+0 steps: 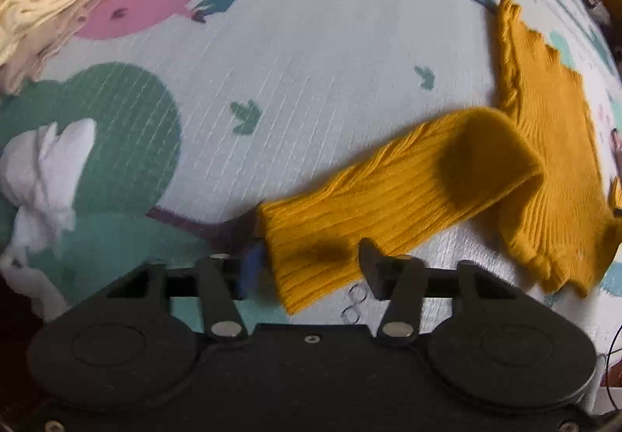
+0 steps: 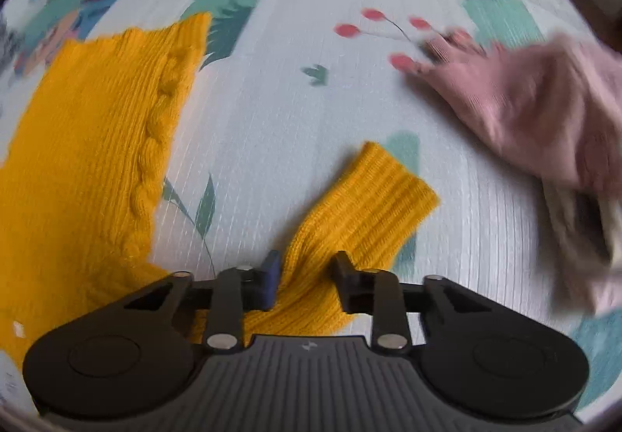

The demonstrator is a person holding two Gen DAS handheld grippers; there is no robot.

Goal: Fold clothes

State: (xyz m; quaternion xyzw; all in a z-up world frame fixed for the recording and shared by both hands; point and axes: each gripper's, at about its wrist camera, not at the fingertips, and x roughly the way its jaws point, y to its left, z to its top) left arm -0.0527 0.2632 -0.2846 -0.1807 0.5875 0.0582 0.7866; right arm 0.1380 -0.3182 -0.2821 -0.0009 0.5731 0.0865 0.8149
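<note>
Mustard knit sweater (image 1: 544, 144) lies flat on the printed play mat (image 1: 311, 62). We have one sleeve in each claw: left gripper (image 1: 311, 257) straddles the left sleeve cuff (image 1: 303, 257), right gripper (image 2: 305, 276) straddles the right sleeve (image 2: 369, 206); whether the pads truly bite, we cannot tell. Each sleeve's long axis runs away from its claw, the body lying inboard of both. Beside: cream garment (image 1: 58, 4), white cloth (image 1: 42, 175), pink garment (image 2: 544, 109)
</note>
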